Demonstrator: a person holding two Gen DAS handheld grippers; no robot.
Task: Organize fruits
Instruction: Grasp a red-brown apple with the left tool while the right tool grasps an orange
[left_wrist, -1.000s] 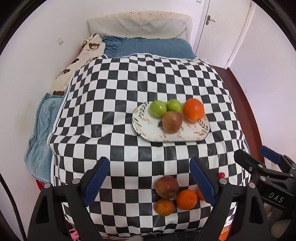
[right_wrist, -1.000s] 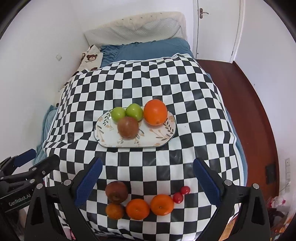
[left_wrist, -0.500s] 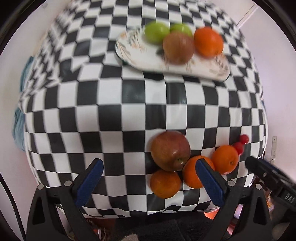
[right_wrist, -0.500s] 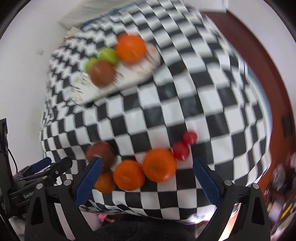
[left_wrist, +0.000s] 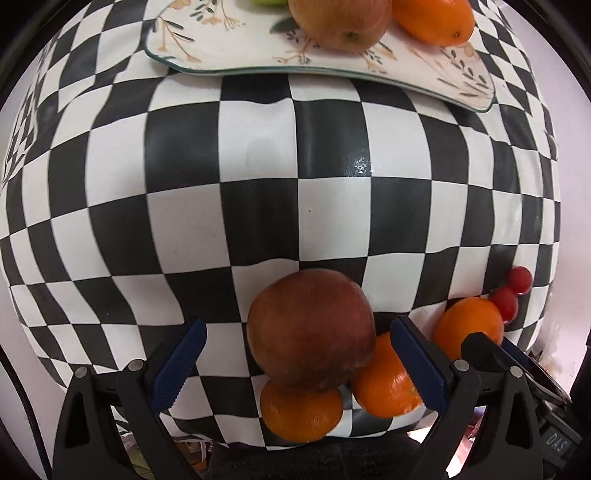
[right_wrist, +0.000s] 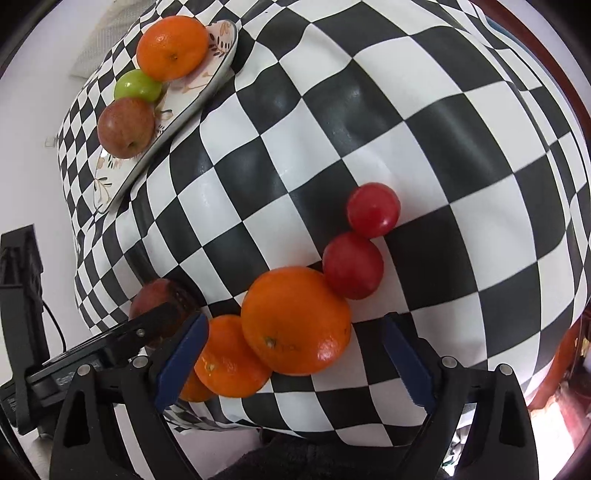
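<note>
Both sets of jaws stand wide apart and hold nothing: the left gripper (left_wrist: 297, 360) straddles a dark red apple (left_wrist: 310, 328) at the near edge of the checkered cloth (left_wrist: 258, 184), its blue pads (left_wrist: 181, 362) clear of the skin on either side, while the right gripper (right_wrist: 295, 363) frames the larger orange (right_wrist: 295, 319) just to the apple's right. Tucked against these are two smaller oranges, one (left_wrist: 301, 411) half under the apple and one (right_wrist: 231, 358) touching the big orange, so whatever is lifted first may nudge its neighbours. Two small red fruits (right_wrist: 352, 264) (right_wrist: 373, 210), cherry tomatoes I would guess though the lens makes it hard to be sure, trail off to the right. Farther back sits a flowered plate (left_wrist: 221, 48) already carrying a second apple (right_wrist: 125, 127), a green fruit (right_wrist: 138, 85) and another orange (right_wrist: 171, 46), which looks like where the loose ones belong. The apple should be firm, fairly heavy and smooth enough to slip, so I would take it across its widest middle with the pads level. The oranges have a dimpled rind that grips better and gives a little. The tiny red ones look soft and easily burst, wanting only a light pinch.
</note>
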